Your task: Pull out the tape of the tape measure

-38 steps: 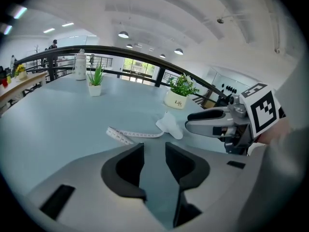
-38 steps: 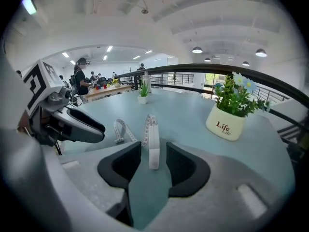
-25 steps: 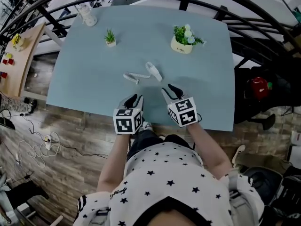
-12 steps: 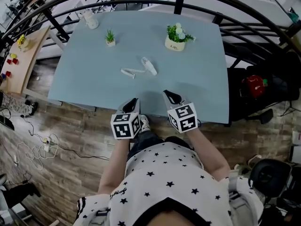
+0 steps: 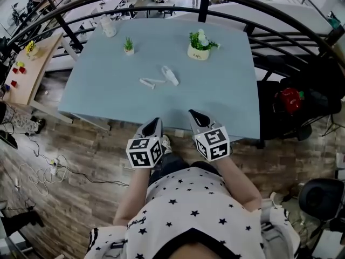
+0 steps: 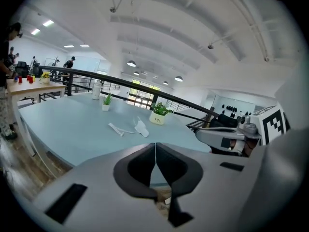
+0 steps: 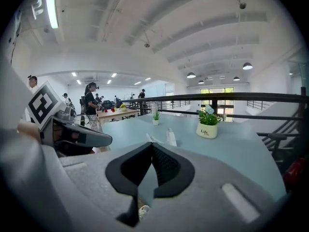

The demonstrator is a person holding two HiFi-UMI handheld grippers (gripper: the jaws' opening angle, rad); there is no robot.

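Observation:
A white tape measure (image 5: 171, 76) lies mid-table on the pale blue table (image 5: 226, 96), with a short stretch of white tape (image 5: 146, 82) drawn out to its left. It also shows ahead as the tape measure (image 6: 141, 128) in the left gripper view and as the tape measure (image 7: 171, 137) in the right gripper view. Both grippers hover at the table's near edge, well short of it. My left gripper (image 5: 154, 123) is shut and empty, pads touching (image 6: 155, 144). My right gripper (image 5: 193, 114) is likewise shut on nothing (image 7: 152, 145).
A white pot of flowers (image 5: 199, 46) and a small potted plant (image 5: 128, 45) stand at the table's far side, with a bottle (image 5: 108, 26) at the far left corner. A black railing (image 5: 280, 20) curves around. A wooden side table (image 5: 21, 63) stands left; a chair with a red object (image 5: 291, 99) stands right.
Both grippers have drawn back from over the table to its near edge, and their jaws have closed. The tape measure has not moved on the table.

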